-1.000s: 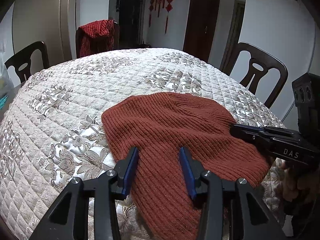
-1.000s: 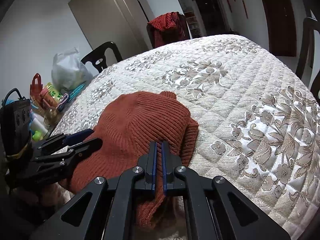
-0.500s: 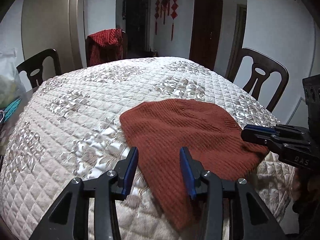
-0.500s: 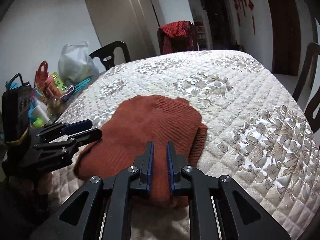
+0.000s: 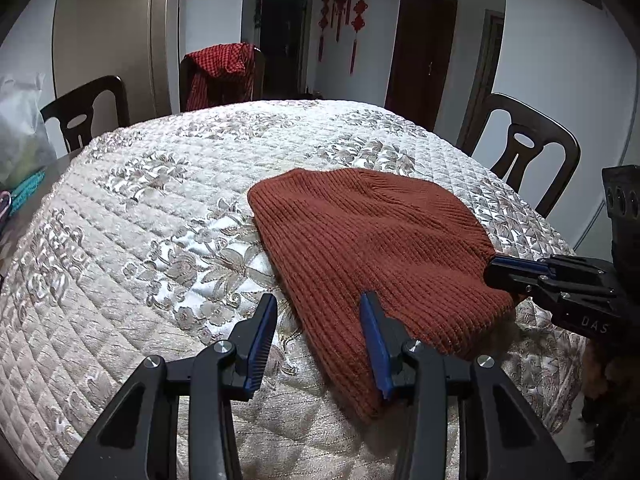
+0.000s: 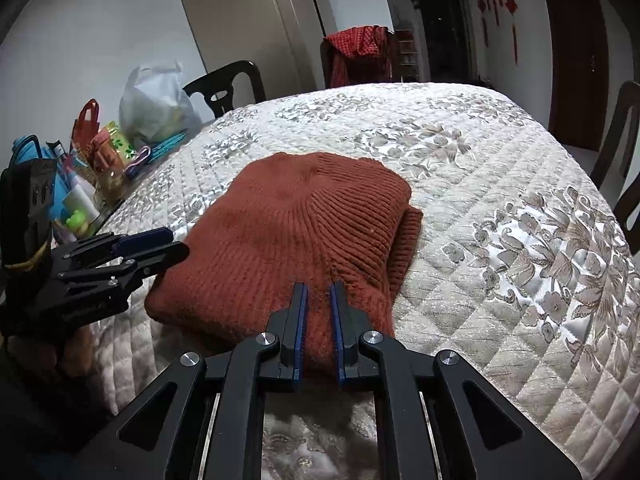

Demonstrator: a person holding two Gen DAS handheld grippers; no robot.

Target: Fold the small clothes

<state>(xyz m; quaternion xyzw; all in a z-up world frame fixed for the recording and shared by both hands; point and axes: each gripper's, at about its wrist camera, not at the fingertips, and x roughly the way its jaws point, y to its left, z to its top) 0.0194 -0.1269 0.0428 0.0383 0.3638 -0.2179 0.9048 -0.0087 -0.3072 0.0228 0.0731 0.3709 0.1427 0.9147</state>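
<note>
A rust-red knitted hat (image 5: 372, 240) lies folded flat near the front edge of the quilted table (image 5: 152, 216); it also shows in the right wrist view (image 6: 304, 232). My left gripper (image 5: 318, 308) is open and empty, just above the hat's near left edge. My right gripper (image 6: 318, 300) is partly open at the hat's near edge, its jaws a narrow gap apart with knit fabric between them. It shows from the side in the left wrist view (image 5: 504, 268), and the left gripper shows in the right wrist view (image 6: 160, 244).
Dark wooden chairs (image 5: 528, 152) stand around the table, one draped with a red checked cloth (image 5: 220, 68). A white plastic bag (image 6: 154, 104) and several bottles and small items (image 6: 84, 176) crowd the table's left side.
Both grippers have pulled back toward the table's front edge. The right gripper's jaws have parted from shut to a narrow gap. The hat now lies flat.
</note>
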